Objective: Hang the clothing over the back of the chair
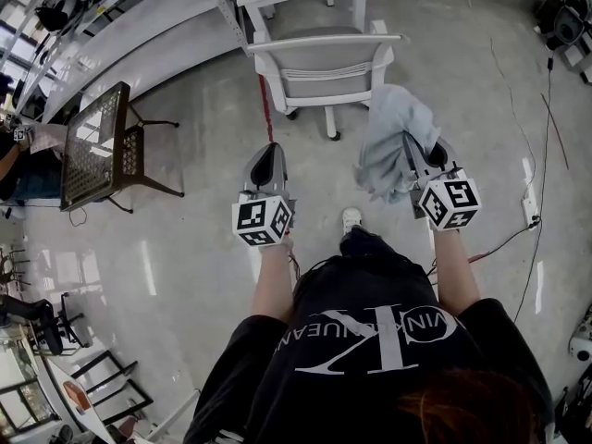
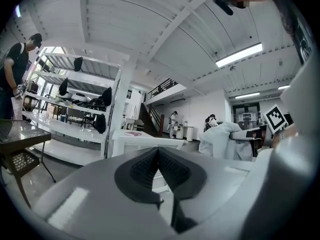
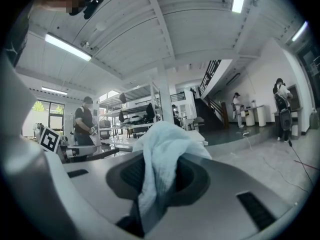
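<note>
R hand-held gripper [image 1: 412, 153] clamping pale clothing [image 1: 388, 123], L hand-held gripper [image 1: 268, 160] closed, empty, chair [image 1: 324, 63] ahead

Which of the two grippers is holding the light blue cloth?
The right gripper: its jaws are closed on the light blue cloth, which hangs from them. The left gripper has its jaws together with nothing between them.
</note>
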Motion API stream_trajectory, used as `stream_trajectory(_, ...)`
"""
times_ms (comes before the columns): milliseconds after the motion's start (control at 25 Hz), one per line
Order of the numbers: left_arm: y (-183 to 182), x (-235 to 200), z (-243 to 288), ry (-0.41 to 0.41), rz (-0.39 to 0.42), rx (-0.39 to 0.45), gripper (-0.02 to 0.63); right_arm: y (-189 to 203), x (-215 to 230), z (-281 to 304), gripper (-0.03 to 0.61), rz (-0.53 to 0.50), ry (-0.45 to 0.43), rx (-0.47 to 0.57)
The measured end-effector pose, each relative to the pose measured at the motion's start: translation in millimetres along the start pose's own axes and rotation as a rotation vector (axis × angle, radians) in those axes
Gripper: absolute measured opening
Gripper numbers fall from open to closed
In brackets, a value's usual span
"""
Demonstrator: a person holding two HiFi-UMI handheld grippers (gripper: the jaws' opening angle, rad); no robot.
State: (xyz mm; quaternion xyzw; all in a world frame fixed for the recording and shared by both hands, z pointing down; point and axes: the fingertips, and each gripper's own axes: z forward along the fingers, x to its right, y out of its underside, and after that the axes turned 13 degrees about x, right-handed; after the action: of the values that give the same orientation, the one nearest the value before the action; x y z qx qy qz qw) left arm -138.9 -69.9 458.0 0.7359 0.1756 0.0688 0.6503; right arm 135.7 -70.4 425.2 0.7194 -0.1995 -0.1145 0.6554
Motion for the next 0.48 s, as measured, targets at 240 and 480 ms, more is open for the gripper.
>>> stream_trajectory(240,0.0,-16.4,28.0,-0.010,0.006,-0.006,0.011,6.2,8.5,25.0,0.094,-0.002,-0.018,-0.016)
stream_trajectory(480,2.8,-38.6,54.3,-0.036,0.006,-0.004,0.011,13.2,20.5,57.7,0.094,0.000,-0.033,-0.027)
